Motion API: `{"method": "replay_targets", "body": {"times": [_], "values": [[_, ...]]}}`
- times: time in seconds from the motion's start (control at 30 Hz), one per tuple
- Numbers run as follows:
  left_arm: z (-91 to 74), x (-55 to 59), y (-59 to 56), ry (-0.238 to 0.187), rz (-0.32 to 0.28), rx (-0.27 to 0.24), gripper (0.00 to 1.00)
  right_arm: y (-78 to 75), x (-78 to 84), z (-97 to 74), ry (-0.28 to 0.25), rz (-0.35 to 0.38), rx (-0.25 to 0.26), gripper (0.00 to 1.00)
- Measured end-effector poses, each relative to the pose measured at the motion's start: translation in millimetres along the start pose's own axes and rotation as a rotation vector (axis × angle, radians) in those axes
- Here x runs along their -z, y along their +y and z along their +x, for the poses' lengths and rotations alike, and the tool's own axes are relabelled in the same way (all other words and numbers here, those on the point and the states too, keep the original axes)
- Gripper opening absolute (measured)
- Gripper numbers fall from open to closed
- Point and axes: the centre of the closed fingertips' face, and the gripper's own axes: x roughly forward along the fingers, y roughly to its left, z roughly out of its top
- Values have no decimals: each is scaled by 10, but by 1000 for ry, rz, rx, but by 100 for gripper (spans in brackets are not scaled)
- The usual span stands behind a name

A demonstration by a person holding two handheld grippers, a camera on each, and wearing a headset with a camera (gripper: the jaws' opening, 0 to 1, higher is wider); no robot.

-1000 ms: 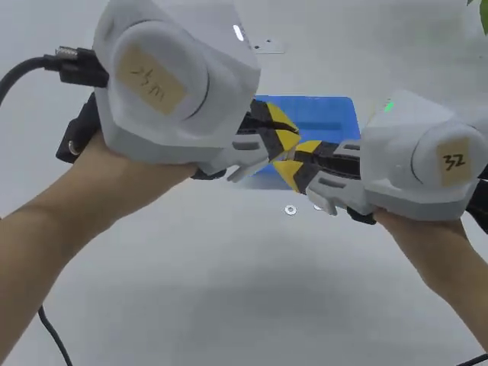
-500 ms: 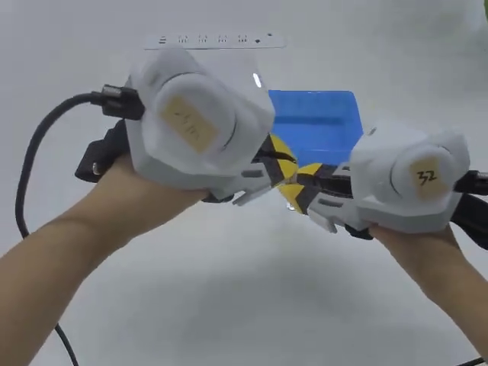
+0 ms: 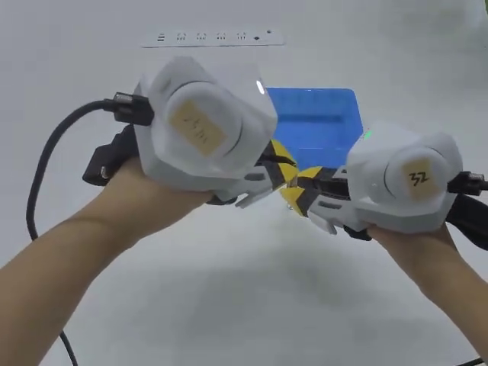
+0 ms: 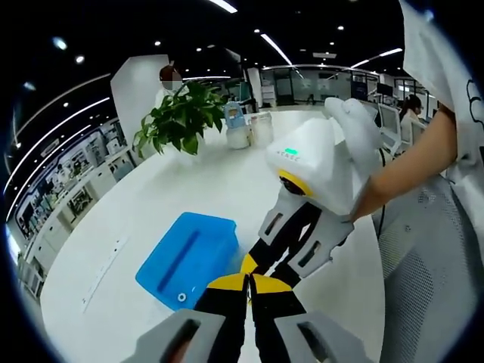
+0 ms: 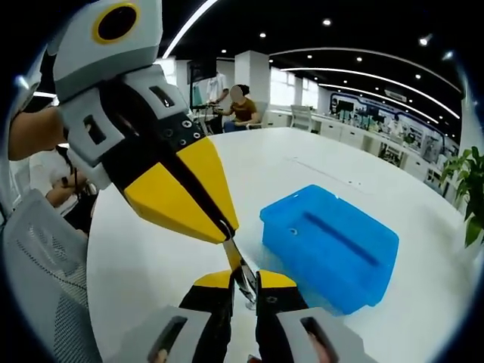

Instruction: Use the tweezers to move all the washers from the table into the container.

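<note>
Meeting over the white table (image 3: 229, 290), my grippers block the view before the blue plastic container (image 3: 313, 126), where one small metal washer (image 4: 181, 297) lies. Left gripper (image 4: 249, 280), pointing right, is clamped on thin metal tweezers (image 5: 234, 257). Right gripper (image 5: 244, 283), pointing left, brackets their tip, jaws barely apart; gripping or not, I cannot tell.

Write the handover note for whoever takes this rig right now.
Left gripper: shut on the tweezers.
Right gripper: shut on their other end.
Container: on the table, just beyond the jaws. One washer seems to lie inside.
Done: apparently that one washer.
Left: the washers on the table. The grippers cover the area in front of the container in the head view, so the count cannot be told.
</note>
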Motion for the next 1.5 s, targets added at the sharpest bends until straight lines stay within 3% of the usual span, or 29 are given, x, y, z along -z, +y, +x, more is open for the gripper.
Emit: {"method": "replay_targets", "body": {"times": [0.53,0.7,1.13,1.5], "values": [[40,-95,-86,9,65,19,0,6,14,-62,48,-92,9,4],[-43,-172,-34,-12,55,9,0,-18,-107,-124,26,-105,22,4],[-266,-564,171,-93,112,-61,0,-171,-581,-286,-69,-132,78,4],[-299,-707,340,-120,154,-104,0,-328,-814,-293,-102,-192,115,3]]}}
